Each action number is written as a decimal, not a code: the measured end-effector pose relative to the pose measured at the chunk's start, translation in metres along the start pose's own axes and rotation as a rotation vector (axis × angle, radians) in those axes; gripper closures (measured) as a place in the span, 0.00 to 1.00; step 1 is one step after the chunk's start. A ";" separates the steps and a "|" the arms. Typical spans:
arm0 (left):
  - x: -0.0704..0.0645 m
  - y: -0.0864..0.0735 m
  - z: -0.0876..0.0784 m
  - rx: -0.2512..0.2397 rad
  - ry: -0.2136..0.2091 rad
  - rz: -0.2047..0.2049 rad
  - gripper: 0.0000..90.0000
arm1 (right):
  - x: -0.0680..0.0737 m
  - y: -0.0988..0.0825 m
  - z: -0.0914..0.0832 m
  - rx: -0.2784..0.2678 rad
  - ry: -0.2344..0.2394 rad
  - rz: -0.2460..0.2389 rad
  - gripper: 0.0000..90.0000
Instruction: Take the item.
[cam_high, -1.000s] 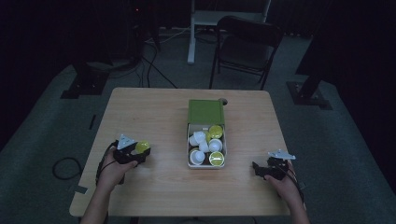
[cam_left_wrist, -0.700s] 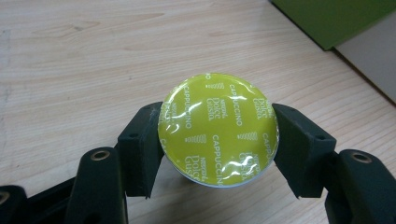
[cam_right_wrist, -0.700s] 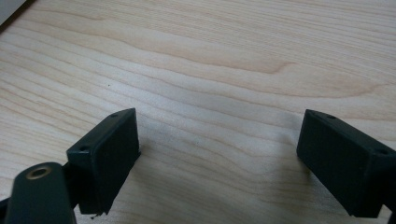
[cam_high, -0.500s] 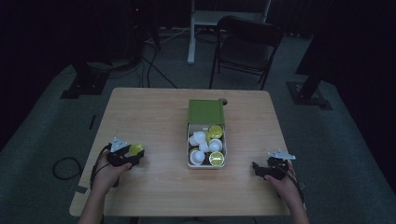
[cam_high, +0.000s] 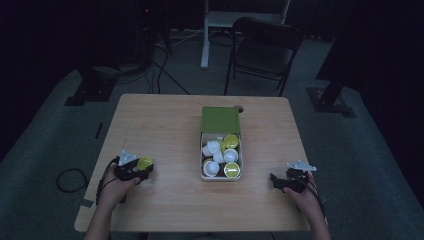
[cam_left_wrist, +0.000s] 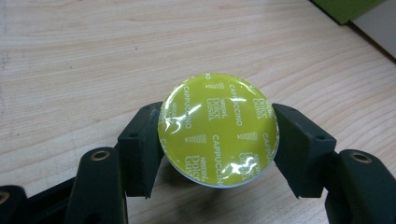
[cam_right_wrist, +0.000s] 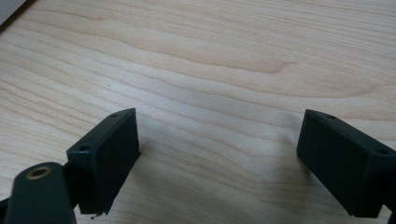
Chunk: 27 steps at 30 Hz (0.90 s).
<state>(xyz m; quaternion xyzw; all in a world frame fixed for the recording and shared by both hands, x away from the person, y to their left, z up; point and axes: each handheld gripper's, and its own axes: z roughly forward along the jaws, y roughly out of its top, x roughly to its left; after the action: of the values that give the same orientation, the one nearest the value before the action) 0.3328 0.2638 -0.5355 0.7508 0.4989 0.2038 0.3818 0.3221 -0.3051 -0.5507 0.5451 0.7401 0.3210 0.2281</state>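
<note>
The left gripper (cam_left_wrist: 218, 140) has its fingers clamped on a round yellow-green foil-topped coffee capsule (cam_left_wrist: 218, 128), foil up, just over the wooden surface (cam_high: 165, 125) well left of the white capsule box (cam_high: 221, 176); the right gripper's (cam_right_wrist: 219, 163) fingers stand apart, empty.

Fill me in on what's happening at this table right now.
A person sits at a wooden table with a two-jaw gripper in each hand. The left gripper is clamped on a coffee capsule with a yellow-green foil lid printed "Cappuccino", held just above the tabletop near the person's left. The right gripper rests open over bare wood, with nothing between its jaws. In the middle of the table, an open green box holds several more capsules, some lid up, some showing white bodies.
</note>
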 end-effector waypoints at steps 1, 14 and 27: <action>0.000 -0.001 0.000 0.004 -0.001 0.002 0.43 | 0.000 0.000 0.000 0.000 0.000 -0.001 0.14; 0.001 0.003 -0.002 0.008 -0.009 -0.009 0.35 | 0.000 0.000 0.000 0.000 0.000 0.000 0.14; -0.005 0.020 -0.013 -0.050 -0.015 0.044 0.21 | 0.000 0.000 0.000 0.000 0.000 -0.001 0.14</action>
<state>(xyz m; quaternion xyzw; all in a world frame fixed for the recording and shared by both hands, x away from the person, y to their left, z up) 0.3335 0.2602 -0.5118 0.7534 0.4742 0.2191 0.3995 0.3221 -0.3052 -0.5507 0.5449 0.7402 0.3210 0.2284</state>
